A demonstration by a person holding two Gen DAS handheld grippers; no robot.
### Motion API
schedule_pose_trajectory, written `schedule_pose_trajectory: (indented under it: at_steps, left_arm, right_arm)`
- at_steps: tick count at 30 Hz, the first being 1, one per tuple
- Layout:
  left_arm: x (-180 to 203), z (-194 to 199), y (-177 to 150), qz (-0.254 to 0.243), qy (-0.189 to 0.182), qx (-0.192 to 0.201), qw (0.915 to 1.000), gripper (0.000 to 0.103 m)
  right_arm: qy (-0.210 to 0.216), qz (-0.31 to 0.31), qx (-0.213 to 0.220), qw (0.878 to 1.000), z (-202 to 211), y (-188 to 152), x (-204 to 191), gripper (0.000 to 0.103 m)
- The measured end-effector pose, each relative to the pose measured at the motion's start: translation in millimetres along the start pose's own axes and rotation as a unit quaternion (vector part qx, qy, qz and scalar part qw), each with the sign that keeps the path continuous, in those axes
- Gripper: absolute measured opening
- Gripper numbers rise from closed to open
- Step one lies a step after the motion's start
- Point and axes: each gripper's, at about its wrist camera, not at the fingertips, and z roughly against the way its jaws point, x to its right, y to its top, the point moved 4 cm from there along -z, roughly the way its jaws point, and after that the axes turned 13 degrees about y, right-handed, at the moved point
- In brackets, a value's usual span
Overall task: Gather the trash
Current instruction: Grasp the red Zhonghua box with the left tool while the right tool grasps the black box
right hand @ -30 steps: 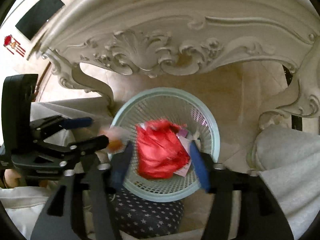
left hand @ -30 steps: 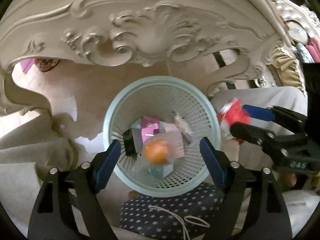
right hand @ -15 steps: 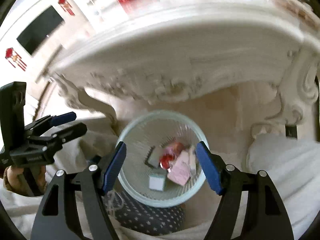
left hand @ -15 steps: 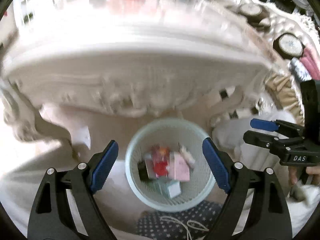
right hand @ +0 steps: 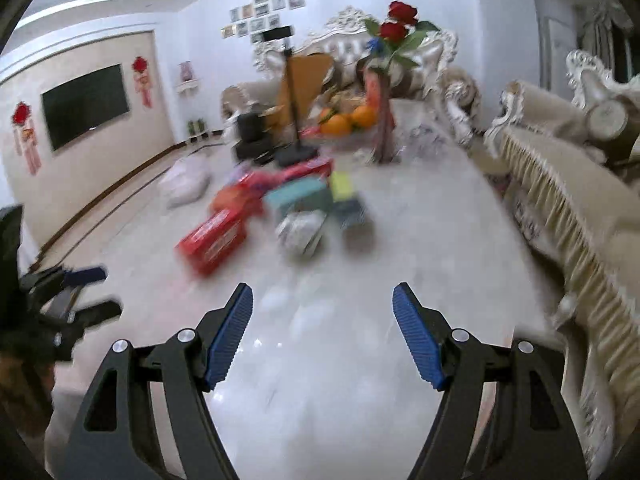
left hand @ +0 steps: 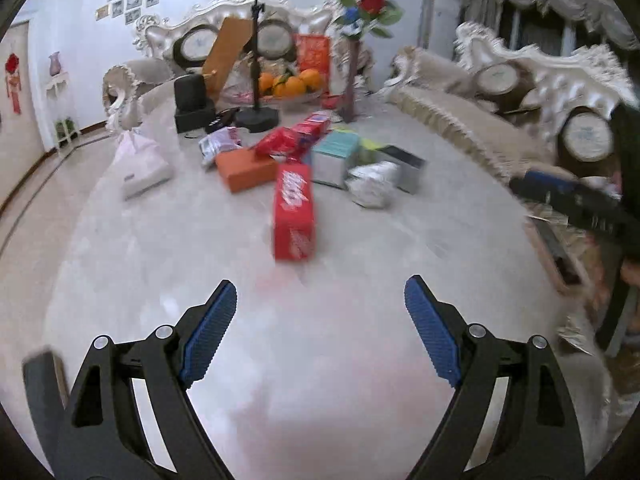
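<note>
Pale polished marble tabletop [left hand: 160, 264] fills both wrist views, with the trash heaped near its middle: a long red printed carton [left hand: 293, 210] lying nearest, an orange box [left hand: 246, 170], a teal box [left hand: 335, 152] and what looks like crumpled silver wrapping [left hand: 372, 183], though blur hides detail. Oranges [left hand: 290, 82] sit beyond. The left gripper [left hand: 320, 322] hovers spread wide, its jaws having just opened further, nothing between them. The right gripper [right hand: 322, 334] likewise gapes empty above bare marble.

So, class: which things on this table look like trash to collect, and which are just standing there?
Trash, likely: red box, orange box, crumpled wrapper, teal box, red packet.
Standing about: oranges, vase of roses, phone stand.
</note>
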Motion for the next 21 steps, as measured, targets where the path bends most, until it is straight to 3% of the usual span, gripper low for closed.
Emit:
schedule_pose_trajectory:
  at_steps: [3,6,12,19,21]
  left_arm:
    - [0.0,-36.6,17.1,-0.009,0.023,-0.023,0.9994,0.084]
    - [4.2,-68.2,25.5,-0.013,0.041,-0.046,0.9980,0.084]
    - [-5.3,-106.9,25.0,0.031,0.042,-0.087,0.9948,0.084]
    - [-8.9,-133.4,28.7,0.036,0.048,-0.106,0.9925,0.084]
    - [-9.6,-133.3,30.8,0.037,0.051,-0.096,0.9934,0.084]
  right_arm:
    - [-0.028,-0.001,-0.029,0.999,-53.6,23.7,30.9,0.069]
    - [-0.022,-0.025,-0.062,0.998,-88.6,23.7,50.4,0.069]
    - [-0.030,-0.008,-0.090,0.995,-123.6,20.6,54.1,0.069]
    - [-0.051,0.005,-0.113,0.992,-145.5,24.5,56.9,0.069]
    - [-0.049,-0.007,-0.109,0.993,-147.1,24.5,59.8,0.069]
